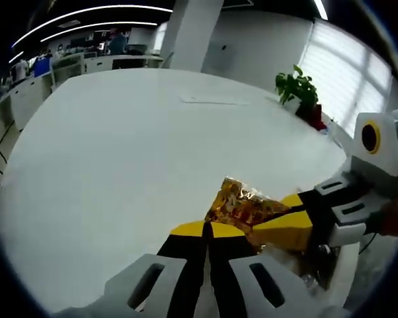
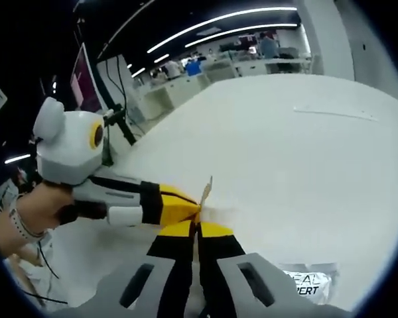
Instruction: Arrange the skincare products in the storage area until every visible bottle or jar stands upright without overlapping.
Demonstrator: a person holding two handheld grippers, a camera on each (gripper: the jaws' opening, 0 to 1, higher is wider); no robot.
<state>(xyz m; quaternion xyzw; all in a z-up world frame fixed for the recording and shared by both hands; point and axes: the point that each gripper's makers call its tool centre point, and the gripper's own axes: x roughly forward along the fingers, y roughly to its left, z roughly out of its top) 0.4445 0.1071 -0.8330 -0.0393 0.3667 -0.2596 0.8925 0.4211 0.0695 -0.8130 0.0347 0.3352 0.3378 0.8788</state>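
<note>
A crinkled gold and orange foil packet (image 1: 242,204) hangs a little above the white table (image 1: 119,172). My left gripper (image 1: 209,228) is shut, its yellow tips pinching the packet's near edge. My right gripper (image 1: 260,222) comes in from the right and is shut on the packet's other side. In the right gripper view the packet (image 2: 206,189) is edge-on, a thin sliver above my right gripper (image 2: 198,226). There the left gripper (image 2: 196,207) reaches in from the left, tip to tip with it. No bottle or jar is in sight.
A white sachet with dark lettering (image 2: 310,282) lies on the table (image 2: 305,172) beside my right jaws. A flat white sheet (image 1: 215,99) lies far across the table, and a potted plant (image 1: 296,86) stands at its edge. A person's hand (image 2: 33,209) holds the left gripper. Office desks stand beyond.
</note>
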